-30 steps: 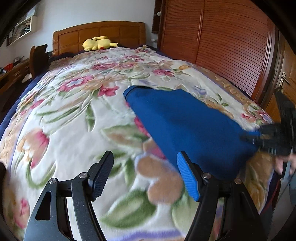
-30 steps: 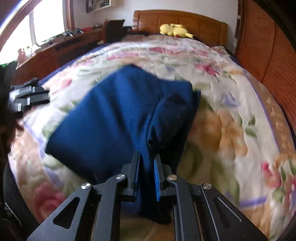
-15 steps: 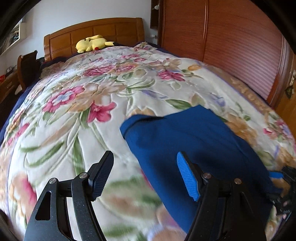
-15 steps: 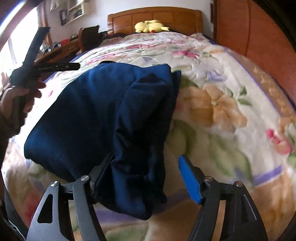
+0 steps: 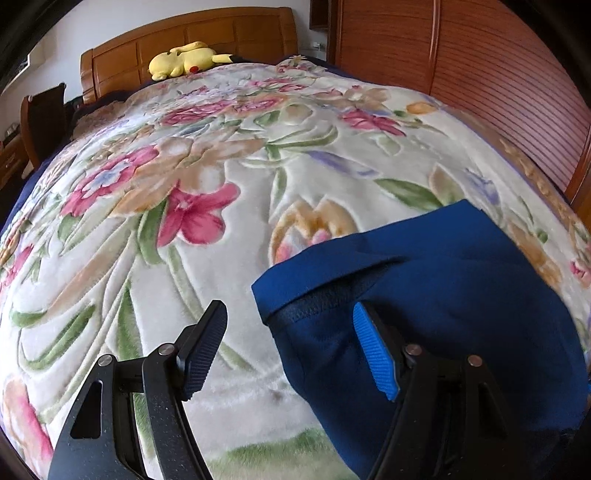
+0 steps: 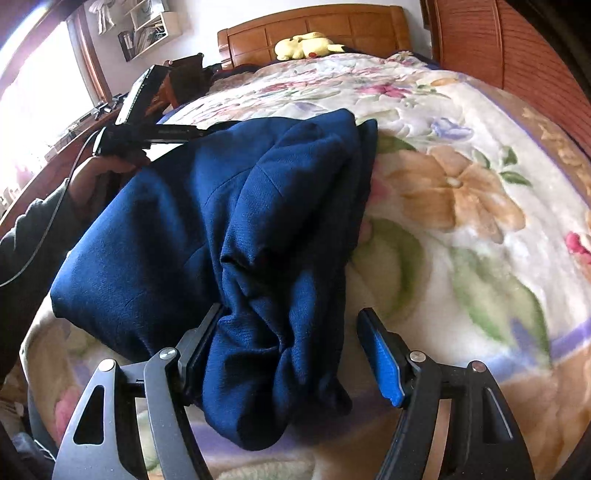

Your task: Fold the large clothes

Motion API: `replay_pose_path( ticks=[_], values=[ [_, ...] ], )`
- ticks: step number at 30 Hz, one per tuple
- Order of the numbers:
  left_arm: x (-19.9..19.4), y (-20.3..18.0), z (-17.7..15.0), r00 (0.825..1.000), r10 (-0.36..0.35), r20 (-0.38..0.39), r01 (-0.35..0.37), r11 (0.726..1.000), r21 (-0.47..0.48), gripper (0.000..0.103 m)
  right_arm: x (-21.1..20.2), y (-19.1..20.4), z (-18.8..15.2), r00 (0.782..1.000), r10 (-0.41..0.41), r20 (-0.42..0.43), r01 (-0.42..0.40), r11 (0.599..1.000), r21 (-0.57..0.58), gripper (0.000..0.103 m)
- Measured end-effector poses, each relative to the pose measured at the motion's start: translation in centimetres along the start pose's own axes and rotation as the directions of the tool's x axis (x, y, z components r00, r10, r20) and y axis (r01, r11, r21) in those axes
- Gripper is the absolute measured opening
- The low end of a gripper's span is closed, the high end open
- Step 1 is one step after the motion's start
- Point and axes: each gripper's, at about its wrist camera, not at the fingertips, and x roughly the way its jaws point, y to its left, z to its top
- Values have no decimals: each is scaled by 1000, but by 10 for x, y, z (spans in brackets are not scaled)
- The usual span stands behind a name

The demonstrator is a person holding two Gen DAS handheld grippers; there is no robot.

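A folded dark blue garment (image 5: 443,291) lies on the floral blanket (image 5: 221,184) near the foot of the bed. In the left wrist view my left gripper (image 5: 290,350) is open, its jaws astride the garment's near left corner. In the right wrist view the blue garment (image 6: 207,221) is bunched at its near end, and my right gripper (image 6: 291,354) is open with that bunched cloth lying loose between its jaws. The left gripper (image 6: 147,129), held in a hand, shows at the garment's far left edge.
A yellow plush toy (image 5: 184,59) lies by the wooden headboard (image 5: 192,33). A wooden wardrobe (image 5: 498,74) runs along the bed's right side. A chair (image 5: 40,118) and a desk under a bright window (image 6: 37,92) stand on the left.
My right gripper opened and let go of the blue garment, which now rests on the bed. My left gripper moved forward to the garment's corner, still open.
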Motion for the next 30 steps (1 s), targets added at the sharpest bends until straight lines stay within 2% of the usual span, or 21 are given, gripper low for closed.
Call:
replay_pose_path(
  ticks=[4,8,9,10,12,14,15,16,19,25,30],
  values=[
    [3,-3,0,1000,14,1,-14,1000,19,72,4,-3,2,999,30,-16,-30,1000,6,73],
    [7,0,1,1000,-6,-8,6,1000,11,72,6,-2,4,998,52,-22,-52,999,7,68],
    [8,0,1,1000,-16,-9,16,1000,6,67,4,0,4,997,66,-25,-66,998,10,62],
    [9,2,0,999,-45,-14,45,999,-4,59,5,0,4,995,92,-30,-92,996,15,59],
    [11,4,-1,996,-85,-31,84,996,-31,54,5,0,4,994,108,-32,-108,994,11,50],
    [10,5,-1,994,-103,-33,102,994,-42,41,5,0,4,991,134,-21,-134,991,5,42],
    [7,5,-1,993,-113,-36,111,992,-51,31,3,1,4,991,132,-16,-132,991,-2,38],
    [4,4,0,993,-112,-38,110,992,-55,22,1,2,4,992,129,-6,-129,992,-15,34],
    [-12,-5,5,998,-53,-18,53,998,-21,13,-9,3,4,992,123,41,-121,992,-33,27],
    [-73,-24,23,996,14,88,-15,1000,10,11,-40,-13,12,972,167,162,-163,986,-41,22],
    [-125,-68,44,981,22,191,-35,998,61,11,-83,-37,17,958,130,256,-116,991,-69,21]
  ],
)
